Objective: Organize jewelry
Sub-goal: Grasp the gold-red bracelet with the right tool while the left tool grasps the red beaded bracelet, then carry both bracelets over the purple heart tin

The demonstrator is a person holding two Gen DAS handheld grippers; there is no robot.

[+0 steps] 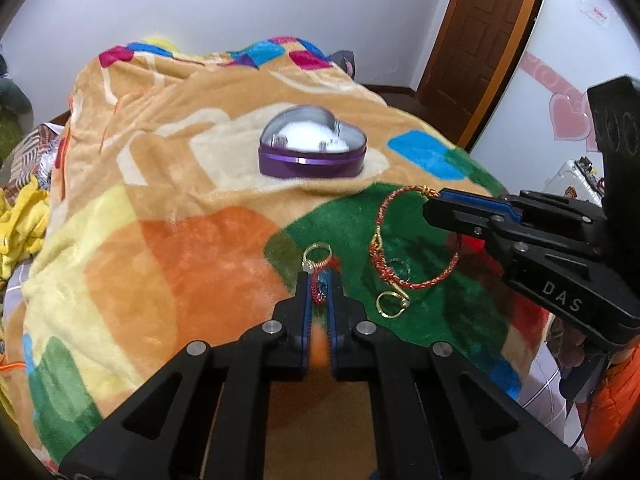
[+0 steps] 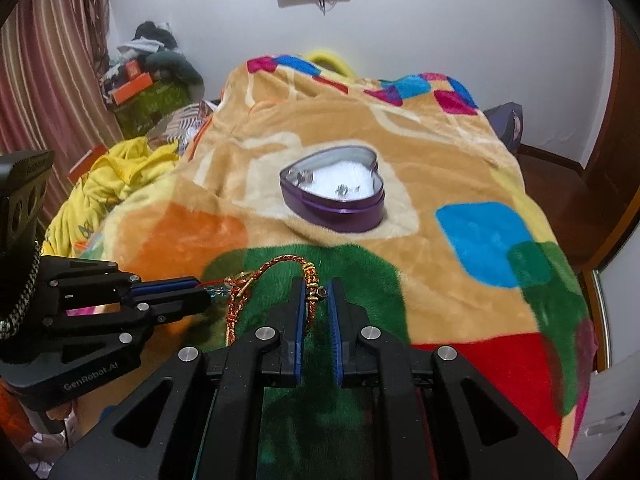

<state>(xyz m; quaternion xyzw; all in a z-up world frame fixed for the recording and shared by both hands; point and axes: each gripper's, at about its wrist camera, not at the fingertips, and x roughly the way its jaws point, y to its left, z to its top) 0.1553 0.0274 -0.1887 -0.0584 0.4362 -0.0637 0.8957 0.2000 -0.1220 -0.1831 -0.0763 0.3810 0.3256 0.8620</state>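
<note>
A purple heart-shaped tin with white lining stands open on the blanket; it also shows in the right wrist view with small silver pieces inside. My left gripper is shut on a red beaded piece with a gold ring at its tip. My right gripper is shut on a red-and-gold braided bracelet, which hangs lifted above the blanket; the bracelet also shows in the left wrist view. A second gold ring lies on the green patch.
A colourful plush blanket covers the bed. Yellow clothing and clutter lie at the left side. A wooden door stands at the back right. A white case stands by the wall.
</note>
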